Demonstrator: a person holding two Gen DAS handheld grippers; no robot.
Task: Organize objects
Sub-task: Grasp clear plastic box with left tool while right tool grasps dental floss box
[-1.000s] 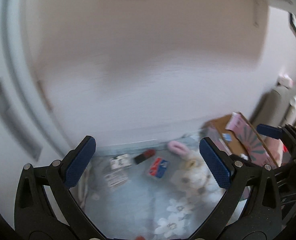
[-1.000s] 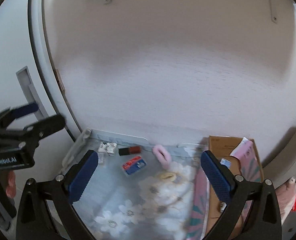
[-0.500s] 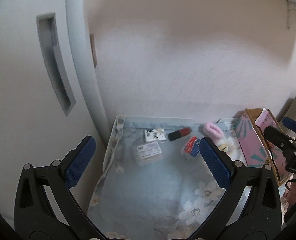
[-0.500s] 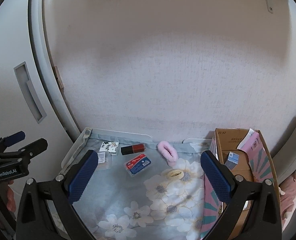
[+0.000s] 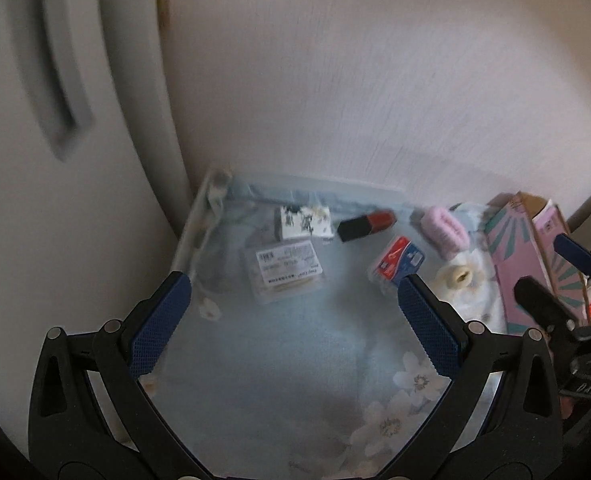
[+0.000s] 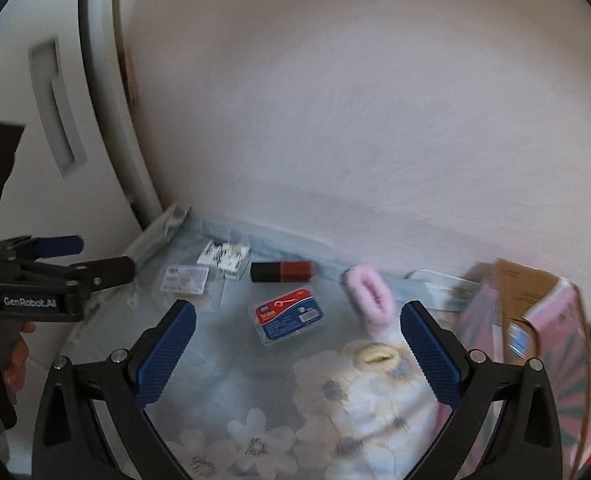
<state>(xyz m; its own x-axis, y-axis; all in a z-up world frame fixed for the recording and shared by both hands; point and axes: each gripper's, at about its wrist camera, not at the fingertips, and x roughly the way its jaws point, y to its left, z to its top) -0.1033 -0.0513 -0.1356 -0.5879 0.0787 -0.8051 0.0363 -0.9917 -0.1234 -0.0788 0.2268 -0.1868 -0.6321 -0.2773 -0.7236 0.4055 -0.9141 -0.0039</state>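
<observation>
Small items lie on a floral blue cloth [image 6: 223, 392] against the wall: a clear packet with a white label [image 5: 287, 270] [image 6: 185, 280], a black-and-white box [image 5: 304, 222] [image 6: 224, 255], a black-and-red tube [image 5: 366, 225] [image 6: 281, 272], a red-and-blue case [image 5: 397, 260] [image 6: 288, 315], a pink scrunchie [image 5: 443, 230] [image 6: 370, 295] and a cream hair clip [image 5: 459, 277] [image 6: 373, 356]. My left gripper [image 5: 291, 326] is open and empty above the cloth, nearest the packet. My right gripper [image 6: 297, 354] is open and empty, just short of the case.
An open cardboard box with pink patterned sides [image 6: 535, 320] [image 5: 527, 248] stands at the cloth's right edge. A white cabinet door with a recessed handle [image 5: 55, 92] rises on the left. The wall [image 6: 335, 120] bounds the back.
Both grippers have moved down and closer to the cloth; the items look larger. The left view has swung right off the cabinet. Both stay open.
</observation>
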